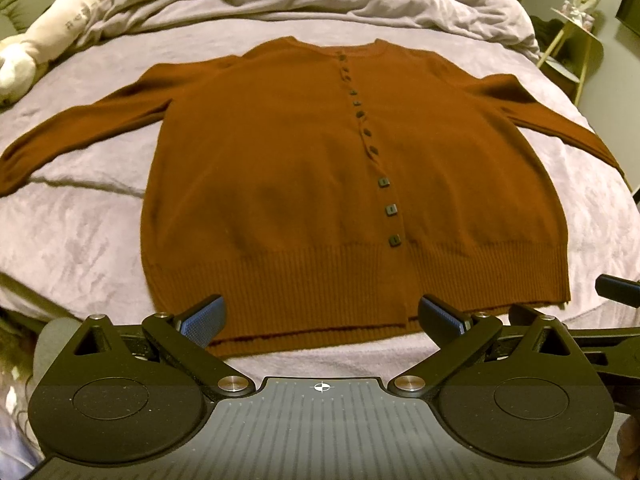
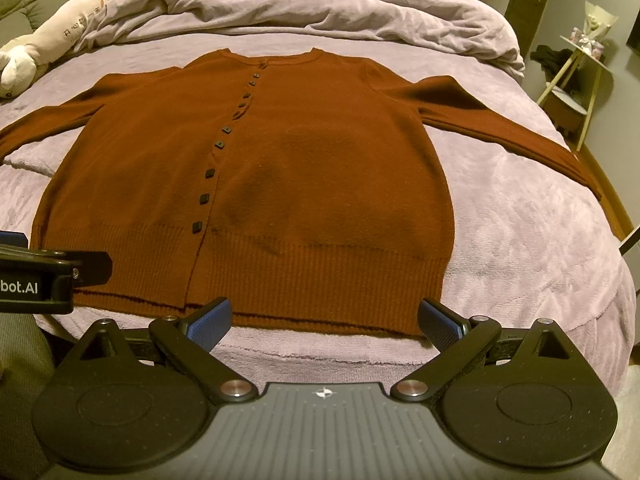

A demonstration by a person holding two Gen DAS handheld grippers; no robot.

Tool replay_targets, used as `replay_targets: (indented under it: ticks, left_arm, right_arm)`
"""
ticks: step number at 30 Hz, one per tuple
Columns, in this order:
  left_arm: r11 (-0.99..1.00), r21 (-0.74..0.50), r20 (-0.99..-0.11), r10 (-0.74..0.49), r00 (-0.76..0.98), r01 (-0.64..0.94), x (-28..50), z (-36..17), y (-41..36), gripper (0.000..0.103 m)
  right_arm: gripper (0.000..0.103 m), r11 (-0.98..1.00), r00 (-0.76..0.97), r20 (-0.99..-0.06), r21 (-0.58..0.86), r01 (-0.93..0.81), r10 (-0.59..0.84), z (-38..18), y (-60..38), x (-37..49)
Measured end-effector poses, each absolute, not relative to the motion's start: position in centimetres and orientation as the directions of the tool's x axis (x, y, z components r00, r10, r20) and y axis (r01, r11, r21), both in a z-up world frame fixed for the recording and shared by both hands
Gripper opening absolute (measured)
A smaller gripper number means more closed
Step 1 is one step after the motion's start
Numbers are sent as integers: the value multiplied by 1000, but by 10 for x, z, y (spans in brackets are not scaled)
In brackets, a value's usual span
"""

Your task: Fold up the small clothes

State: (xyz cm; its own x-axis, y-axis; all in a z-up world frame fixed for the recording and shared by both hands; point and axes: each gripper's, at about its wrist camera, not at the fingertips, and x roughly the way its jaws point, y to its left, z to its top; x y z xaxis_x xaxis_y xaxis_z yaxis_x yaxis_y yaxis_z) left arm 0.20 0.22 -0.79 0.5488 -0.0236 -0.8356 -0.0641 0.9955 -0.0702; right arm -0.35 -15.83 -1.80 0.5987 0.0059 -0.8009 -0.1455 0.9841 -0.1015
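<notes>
A rust-brown buttoned cardigan (image 1: 280, 168) lies flat on the bed, face up, collar far, ribbed hem near, both sleeves spread out to the sides. It also shows in the right wrist view (image 2: 304, 168). My left gripper (image 1: 322, 314) is open and empty, hovering just before the hem near the button line. My right gripper (image 2: 324, 318) is open and empty, just before the hem's right half. The left gripper's side shows in the right wrist view (image 2: 52, 276); the right gripper's tip shows in the left wrist view (image 1: 618, 290).
The bed has a lilac blanket (image 1: 80, 232) with a bunched duvet (image 2: 320, 4) at the far end. A white plush toy (image 2: 52, 32) lies far left. A small side table (image 2: 580, 68) stands right of the bed.
</notes>
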Motion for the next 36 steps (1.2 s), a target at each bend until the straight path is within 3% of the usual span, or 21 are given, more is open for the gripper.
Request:
replay_targets:
  ticks: [36]
  left_arm:
    - [995, -70, -846, -20, 533, -73, 4, -11, 2, 103]
  right_arm:
    - [99, 988, 600, -800, -85, -132, 11, -18, -161, -2]
